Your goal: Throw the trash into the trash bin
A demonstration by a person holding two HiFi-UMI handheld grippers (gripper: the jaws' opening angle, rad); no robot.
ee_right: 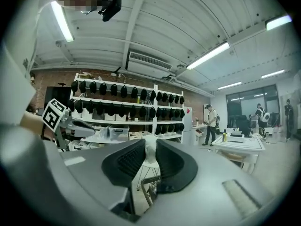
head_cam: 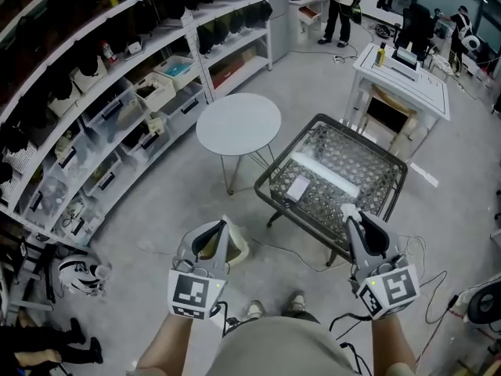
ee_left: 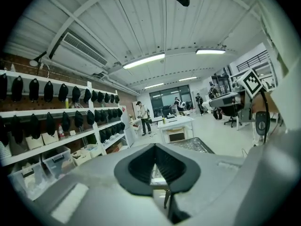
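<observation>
The right claw [head_cam: 349, 213] pinches a white scrap of trash [ee_right: 150, 150] at its tips, by the wire-mesh desk [head_cam: 368, 171]. The cream trash bin [head_cam: 237, 251] stands on the floor [head_cam: 156, 233] at its 9 o'clock, under the left claw [head_cam: 222, 225], which is pressed together and empty.

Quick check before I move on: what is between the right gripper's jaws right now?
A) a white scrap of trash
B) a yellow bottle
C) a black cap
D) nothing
A: in the right gripper view, the right gripper has its pads closed on a white scrap of trash that sticks up between them.
</observation>
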